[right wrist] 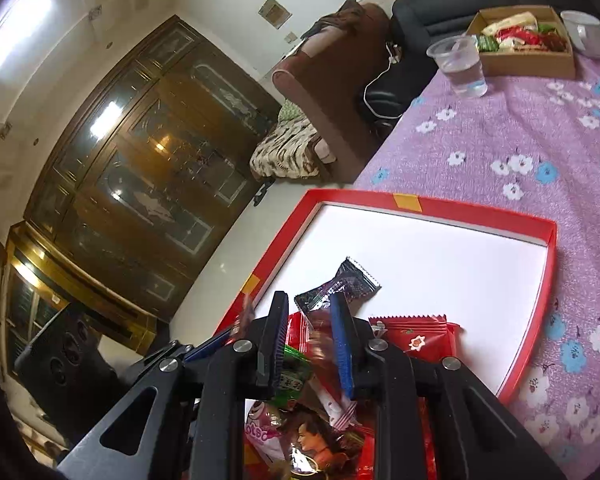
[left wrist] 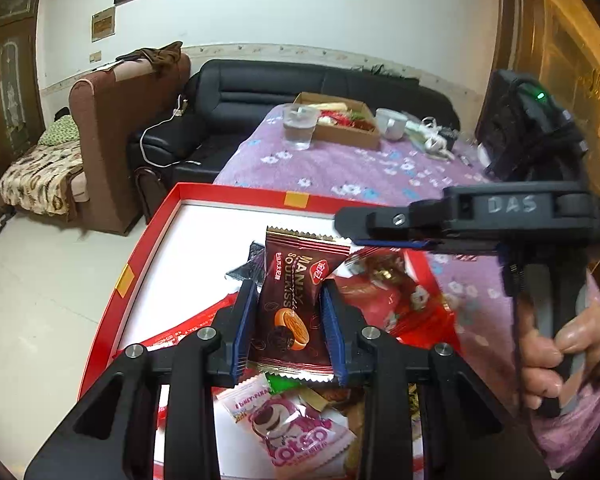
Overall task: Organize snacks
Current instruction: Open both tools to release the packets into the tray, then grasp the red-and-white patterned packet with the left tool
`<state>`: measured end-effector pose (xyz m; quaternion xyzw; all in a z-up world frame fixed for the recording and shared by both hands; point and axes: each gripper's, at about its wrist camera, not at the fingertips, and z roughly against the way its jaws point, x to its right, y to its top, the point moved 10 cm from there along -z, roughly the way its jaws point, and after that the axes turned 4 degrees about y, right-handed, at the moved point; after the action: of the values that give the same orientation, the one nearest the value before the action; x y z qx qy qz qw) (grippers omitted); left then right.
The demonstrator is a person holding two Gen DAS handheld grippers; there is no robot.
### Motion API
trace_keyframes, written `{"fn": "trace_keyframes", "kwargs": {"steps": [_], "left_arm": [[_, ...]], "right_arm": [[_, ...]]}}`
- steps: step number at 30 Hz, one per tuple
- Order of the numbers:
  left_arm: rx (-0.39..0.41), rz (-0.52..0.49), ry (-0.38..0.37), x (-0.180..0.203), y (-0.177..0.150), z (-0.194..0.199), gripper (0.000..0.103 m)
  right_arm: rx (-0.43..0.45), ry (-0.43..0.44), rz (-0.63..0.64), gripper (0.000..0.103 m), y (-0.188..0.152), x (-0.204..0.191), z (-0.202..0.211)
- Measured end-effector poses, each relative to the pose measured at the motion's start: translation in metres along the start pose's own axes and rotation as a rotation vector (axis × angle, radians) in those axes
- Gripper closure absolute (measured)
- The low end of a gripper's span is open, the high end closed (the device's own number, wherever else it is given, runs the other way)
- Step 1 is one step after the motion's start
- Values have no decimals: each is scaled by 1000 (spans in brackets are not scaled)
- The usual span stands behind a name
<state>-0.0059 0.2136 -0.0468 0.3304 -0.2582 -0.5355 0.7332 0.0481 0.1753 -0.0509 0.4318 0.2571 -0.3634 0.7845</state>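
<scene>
The left hand-held gripper (left wrist: 288,322) squeezes a brown snack packet (left wrist: 290,300) at the frame's lower middle, above the red box (left wrist: 236,194). The right hand-held gripper (right wrist: 310,344) – low in its frame – pinches a blurry wrapper (right wrist: 324,356) over the snack pile (right wrist: 312,440).

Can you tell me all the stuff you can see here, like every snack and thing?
brown cookie packet: 1, brown and orange, held in the left tool
red tray: 1, red rim, white floor, on the near table
dark wrapped candy: 1, black-purple, on the tray floor
red snack packet: 1, red, in the tray
pink Lotso packet: 1, pink, under the left tool
plastic cup: 1, clear, water inside, far table
cardboard box: 1, brown, snacks inside, beside the cup
white mug: 1, white, beside the box
left tool: black, blue pads
right tool: black, around a blurred wrapper
</scene>
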Motion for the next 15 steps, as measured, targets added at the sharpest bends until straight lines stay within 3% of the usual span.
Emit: {"fn": "trace_keyframes", "kwargs": {"steps": [6, 8, 10, 12, 15], "left_arm": [[-11, -32, 82, 6, -1, -8, 72], [-14, -41, 121, 7, -1, -9, 62], [-4, -52, 159, 9, 1, -8, 43], [19, -71, 207, 11, 5, -3, 32], [55, -96, 251, 16, 14, 4, 27]], "right_arm": [[33, -15, -13, 79, 7, 16, 17], [52, -24, -14, 78, 11, 20, 27], [73, -42, -18, 75, 13, 24, 37], [88, -52, -21, 66, 16, 27, 46], [109, -68, -19, 56, 18, 30, 60]]}}
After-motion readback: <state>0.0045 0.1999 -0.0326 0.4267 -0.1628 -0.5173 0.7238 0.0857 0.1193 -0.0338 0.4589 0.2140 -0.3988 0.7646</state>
